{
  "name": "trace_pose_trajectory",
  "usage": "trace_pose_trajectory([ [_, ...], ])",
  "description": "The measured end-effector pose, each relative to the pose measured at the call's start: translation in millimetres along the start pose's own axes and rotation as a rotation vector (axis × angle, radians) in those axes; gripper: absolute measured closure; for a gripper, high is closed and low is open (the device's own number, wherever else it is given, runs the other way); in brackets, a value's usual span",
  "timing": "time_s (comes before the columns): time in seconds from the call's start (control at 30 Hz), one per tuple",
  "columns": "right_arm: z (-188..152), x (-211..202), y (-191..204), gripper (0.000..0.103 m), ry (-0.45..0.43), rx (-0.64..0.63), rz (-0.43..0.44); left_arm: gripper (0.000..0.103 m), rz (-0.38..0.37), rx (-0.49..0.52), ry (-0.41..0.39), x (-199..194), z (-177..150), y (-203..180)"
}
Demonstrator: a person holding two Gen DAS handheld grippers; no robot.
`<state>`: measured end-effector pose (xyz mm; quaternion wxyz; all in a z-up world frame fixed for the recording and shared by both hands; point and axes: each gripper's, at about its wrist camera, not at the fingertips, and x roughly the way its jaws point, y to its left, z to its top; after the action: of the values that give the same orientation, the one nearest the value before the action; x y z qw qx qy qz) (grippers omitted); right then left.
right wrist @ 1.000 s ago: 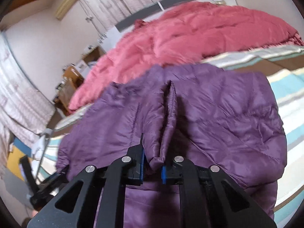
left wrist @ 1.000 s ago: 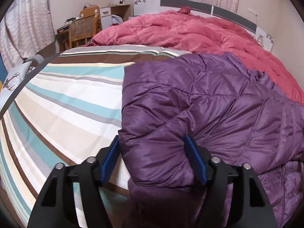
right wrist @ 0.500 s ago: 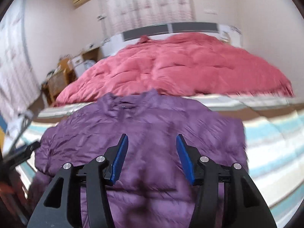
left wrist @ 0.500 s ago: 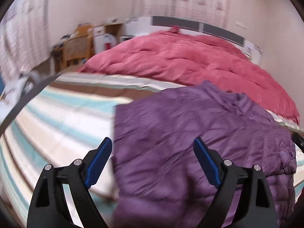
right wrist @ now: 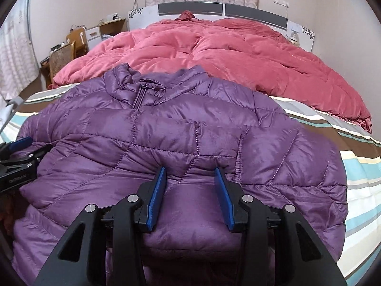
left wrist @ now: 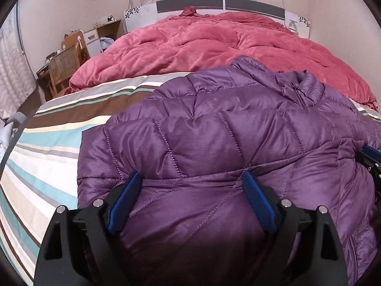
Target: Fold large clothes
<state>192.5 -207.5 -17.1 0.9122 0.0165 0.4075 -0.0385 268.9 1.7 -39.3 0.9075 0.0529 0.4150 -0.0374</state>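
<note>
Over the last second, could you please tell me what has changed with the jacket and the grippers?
The right gripper let go of its pinched fold; the left gripper released its bunch too. Both now stand open over the jacket, which lies flatter. The pink quilt stayed put.

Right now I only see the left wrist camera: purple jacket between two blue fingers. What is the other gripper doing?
Observer: The right gripper is open, its jaws apart over the lower front of the purple jacket, gripping nothing.
Operator: Does the jacket hang off the bed on that side?
Observer: No, its right edge ends on the striped sheet, which shows beyond it.
</note>
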Motion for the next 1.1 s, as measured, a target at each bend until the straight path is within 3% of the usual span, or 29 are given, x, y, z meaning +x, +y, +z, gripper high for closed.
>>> trace_pose_trajectory([
  [0.2,2,3,1,0.061,-0.009,0.006,0.005,0.013,0.034,-0.004,-0.024,-9,-4,1],
  [0.4,1,2,0,0.061,-0.013,0.007,0.005,0.013,0.052,-0.076,-0.032,-30,-12,22],
  [0.67,1,2,0,0.061,-0.011,0.004,0.003,0.008,0.044,-0.101,0.041,2,-17,36],
  [0.9,3,-6,-4,0.06,-0.002,0.024,0.038,0.002,0.078,-0.091,0.024,-15,-20,35],
  [0.93,3,-10,-6,0.059,0.0,0.028,0.046,0.002,0.076,-0.085,0.023,-21,-23,36],
  [1.0,0,-25,-10,0.044,-0.005,0.037,0.05,0.002,0.066,-0.076,0.015,-36,-31,38],
  [1.1,-10,-48,-15,0.042,-0.005,0.055,0.085,0.002,0.042,-0.062,0.011,-53,-43,39],
])
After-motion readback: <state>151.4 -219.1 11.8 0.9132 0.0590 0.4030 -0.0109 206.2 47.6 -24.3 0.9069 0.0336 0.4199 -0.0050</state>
